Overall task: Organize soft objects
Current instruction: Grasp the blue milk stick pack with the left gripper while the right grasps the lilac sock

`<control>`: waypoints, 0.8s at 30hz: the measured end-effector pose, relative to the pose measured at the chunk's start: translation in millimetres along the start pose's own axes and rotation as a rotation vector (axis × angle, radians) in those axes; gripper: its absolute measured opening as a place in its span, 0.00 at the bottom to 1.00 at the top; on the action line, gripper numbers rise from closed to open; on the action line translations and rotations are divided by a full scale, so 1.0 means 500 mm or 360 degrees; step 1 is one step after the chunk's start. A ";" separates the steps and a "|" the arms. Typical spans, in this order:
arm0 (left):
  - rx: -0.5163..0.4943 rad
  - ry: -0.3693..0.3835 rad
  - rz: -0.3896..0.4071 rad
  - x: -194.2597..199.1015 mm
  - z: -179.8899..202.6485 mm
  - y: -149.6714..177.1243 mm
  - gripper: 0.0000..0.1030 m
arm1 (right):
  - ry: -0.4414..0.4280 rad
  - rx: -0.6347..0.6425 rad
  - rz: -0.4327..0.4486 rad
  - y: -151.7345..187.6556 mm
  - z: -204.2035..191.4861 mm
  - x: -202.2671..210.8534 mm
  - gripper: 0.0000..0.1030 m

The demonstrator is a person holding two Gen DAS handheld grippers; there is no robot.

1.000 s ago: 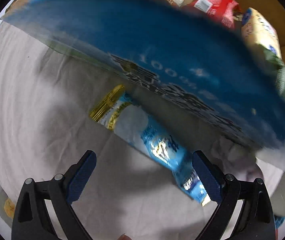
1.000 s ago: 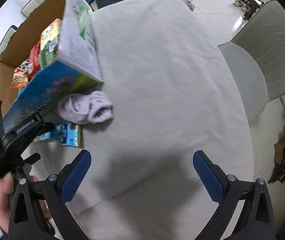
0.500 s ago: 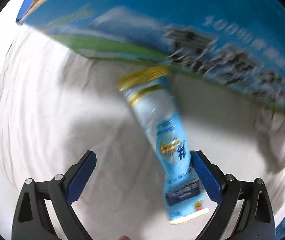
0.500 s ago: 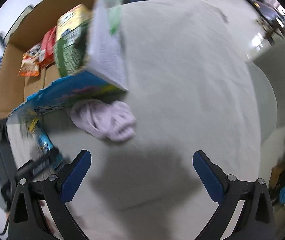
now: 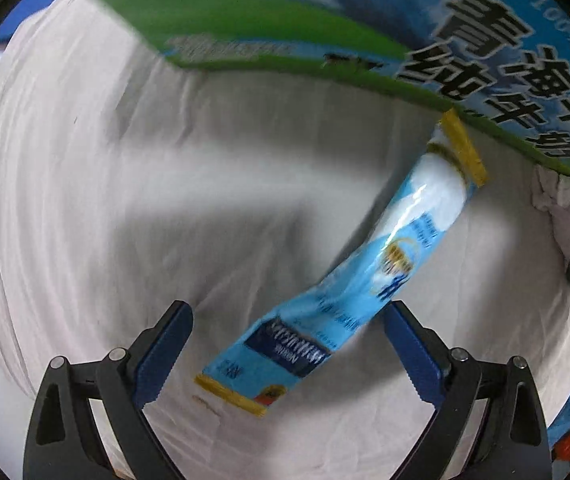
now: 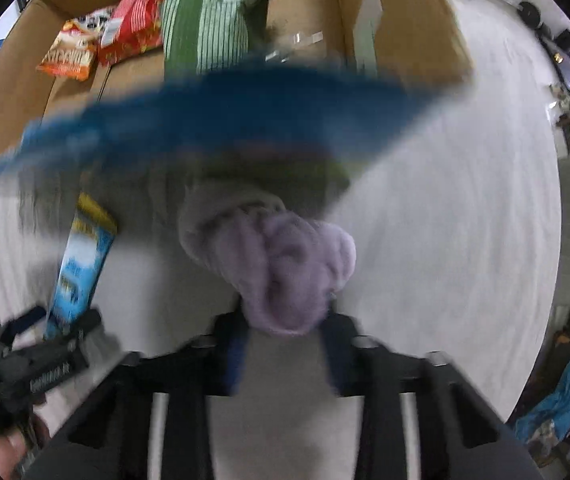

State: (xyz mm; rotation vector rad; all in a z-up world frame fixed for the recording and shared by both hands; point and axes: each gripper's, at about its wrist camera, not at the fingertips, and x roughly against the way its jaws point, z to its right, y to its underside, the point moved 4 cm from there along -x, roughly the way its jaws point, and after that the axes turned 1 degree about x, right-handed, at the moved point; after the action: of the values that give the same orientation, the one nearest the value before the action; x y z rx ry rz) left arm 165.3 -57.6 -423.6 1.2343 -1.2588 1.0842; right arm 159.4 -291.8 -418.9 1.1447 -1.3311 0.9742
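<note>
Surface: a table covered by a wrinkled off-white cloth (image 5: 133, 208), shadowed near the carton.
Room: in the right wrist view, pale floor and dark furniture beyond the far edge of the cloth; blue and red items low at the right; details blurred.
Carton: an open brown cardboard box (image 6: 397, 28) on the cloth, with a blue printed flap (image 5: 485, 40) bearing green bands and dark characters, folded out over the cloth.
Carton contents: a green-striped bag (image 6: 205, 36), a red packet (image 6: 137, 28) and an orange packet (image 6: 71, 54) lie side by side inside.
Sock bundle: a lilac and grey knitted bundle (image 6: 285, 256), rolled and lumpy, lies on the cloth just below the flap edge.
Sachet: a long light-blue sachet (image 5: 349, 280) with yellow sealed ends lies slanted on the cloth, its far end touching the flap edge, left of the sock bundle.
Left gripper (image 5: 285, 344): jaws spread wide, nothing between them; the near end of the sachet lies between the blue pads (image 5: 165, 344).
Right gripper (image 6: 285, 344): jaws drawn in on the near end of the sock bundle, pinching it; image blurred.
</note>
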 end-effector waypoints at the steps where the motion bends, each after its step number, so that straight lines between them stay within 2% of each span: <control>1: -0.0028 -0.0001 0.0012 0.006 0.002 0.003 0.95 | -0.0017 -0.0009 -0.0033 0.009 0.000 -0.002 0.21; 4: -0.0130 -0.0009 0.0036 0.019 0.044 -0.016 0.95 | -0.0190 -0.0033 -0.0180 0.049 0.000 -0.007 0.21; 7: -0.0247 -0.0021 0.0079 0.044 0.079 -0.028 0.95 | -0.0294 -0.0058 -0.0180 0.059 0.002 0.012 0.23; 8: -0.0284 -0.0021 0.0090 0.049 0.088 -0.031 0.95 | -0.0280 -0.0053 -0.0148 0.056 0.003 0.022 0.30; 9: -0.0333 -0.0020 0.0094 0.052 0.102 -0.039 0.95 | -0.0255 -0.0043 -0.0105 0.052 0.005 0.031 0.44; 10: -0.0357 -0.0021 0.0090 0.051 0.111 -0.043 0.95 | -0.0219 -0.0024 -0.0035 0.041 0.002 0.045 0.63; 12: -0.0405 -0.0002 0.0055 0.040 0.135 -0.050 0.95 | -0.0189 0.0005 0.0047 0.029 -0.004 0.060 0.80; 13: -0.0416 -0.0002 0.0046 0.035 0.140 -0.054 0.95 | -0.0173 0.0023 0.0063 0.019 -0.004 0.059 0.80; 15: -0.0419 0.0015 0.0032 0.024 0.147 -0.069 0.81 | -0.0082 0.0090 0.0073 -0.009 -0.014 0.050 0.80; 16: -0.0415 0.0030 0.0025 0.023 0.150 -0.070 0.78 | -0.0041 0.0115 0.0061 -0.021 -0.022 0.040 0.80; 18: -0.0406 0.0057 0.0015 0.028 0.150 -0.077 0.61 | 0.0027 0.0142 0.0058 -0.033 -0.027 0.023 0.80; 21: -0.0388 0.0089 0.0005 0.047 0.140 -0.107 0.52 | 0.0103 0.0143 0.0040 -0.057 -0.039 -0.006 0.79; 23: -0.0385 0.0090 0.0014 0.053 0.133 -0.099 0.44 | 0.0135 0.0103 0.0044 -0.060 -0.029 -0.018 0.66; 24: -0.0378 0.0093 0.0018 0.054 0.132 -0.086 0.36 | 0.0169 0.0067 0.0042 -0.061 -0.021 -0.021 0.49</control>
State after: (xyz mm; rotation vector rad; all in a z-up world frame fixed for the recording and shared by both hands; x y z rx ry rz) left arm 204.6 -128.3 -403.6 1.0106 -1.3097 0.9412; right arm 191.1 -286.9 -430.4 1.0939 -1.2485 1.0721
